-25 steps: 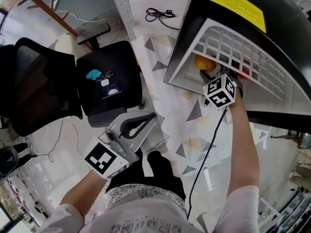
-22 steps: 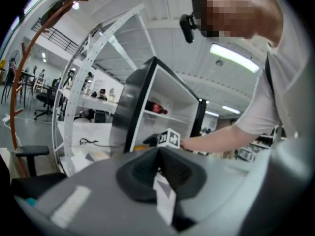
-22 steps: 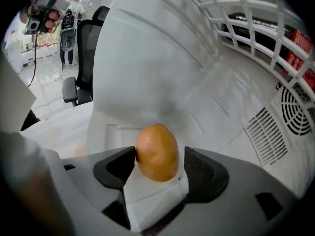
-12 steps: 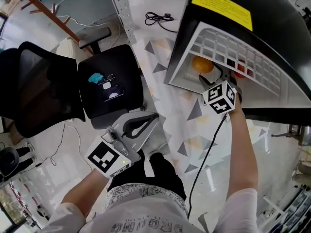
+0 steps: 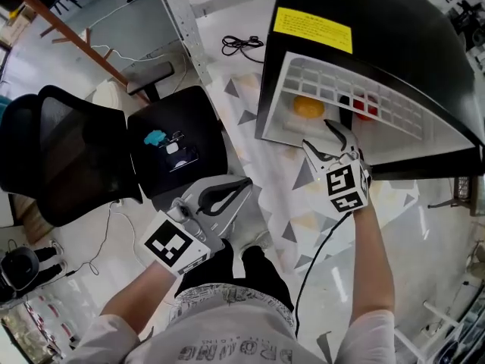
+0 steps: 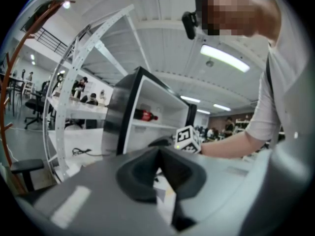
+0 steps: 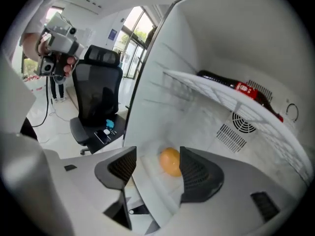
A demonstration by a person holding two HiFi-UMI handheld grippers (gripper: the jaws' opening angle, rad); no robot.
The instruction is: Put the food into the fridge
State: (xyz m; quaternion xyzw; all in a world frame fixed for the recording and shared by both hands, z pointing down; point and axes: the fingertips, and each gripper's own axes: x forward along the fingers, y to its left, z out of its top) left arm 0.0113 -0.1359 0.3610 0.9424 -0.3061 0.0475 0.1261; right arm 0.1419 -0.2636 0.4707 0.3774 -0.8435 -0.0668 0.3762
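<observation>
- Far left, an office chair stands well apart from the fridge, with a phone and a small blue item on its seat. It plays no part in the job.
- The left gripper hangs low beside the person's legs, pointed toward the fridge. Its fingers are pressed together at the tips with nothing between them.
- The fridge stands open. The orange rests on the white floor of the lower compartment, under the wire shelf and fairly near the front edge.
- The right gripper is at the mouth of that compartment with its fingers spread wide. The orange shows in the gap between them but lies deeper in, held by neither, so I judge the placing as good as done.
- A red-capped bottle lies on the wire shelf above, toward the right.
- Risks:
  - The orange is round and close to the lip, so a brush from the nearer finger could roll it out onto the floor.
  - Raising the gripper while it is inside could knock the shelf and shift the bottle.
  - The cable trailing from the right gripper could catch on the fridge's edge.
</observation>
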